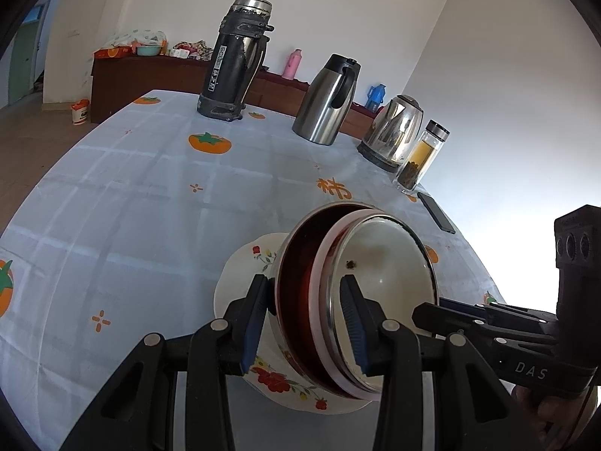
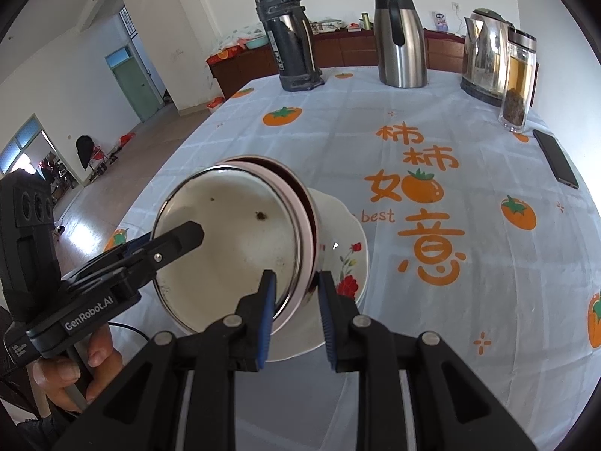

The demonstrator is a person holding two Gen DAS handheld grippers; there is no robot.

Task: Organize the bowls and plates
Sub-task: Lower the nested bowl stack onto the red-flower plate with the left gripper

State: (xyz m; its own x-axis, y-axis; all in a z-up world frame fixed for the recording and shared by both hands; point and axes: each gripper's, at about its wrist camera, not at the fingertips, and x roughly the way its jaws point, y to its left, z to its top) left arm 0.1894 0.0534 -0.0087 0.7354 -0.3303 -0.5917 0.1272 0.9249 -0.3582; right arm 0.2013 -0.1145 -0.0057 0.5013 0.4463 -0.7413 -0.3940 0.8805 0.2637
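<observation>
- Persimmon-printed cloth is spread over the desk (image 2: 432, 120), where flasks, a kettle and a phone stand well apart from the crockery.
- One floral plate (image 1: 240, 282) is laid flat on the desk, and two nested bowls are held tilted above it, so stacking is judged partly done; settling them level on the plate is left.
- The red-lined bowl (image 1: 296, 300) carries the white-lined bowl (image 1: 383, 282) inside it.
- The left tongs (image 1: 306, 323) are closed across both near rims, angled downward.
- The right tongs (image 2: 296, 315) are narrowed on the bowls' other edge, also pitched down.
</observation>
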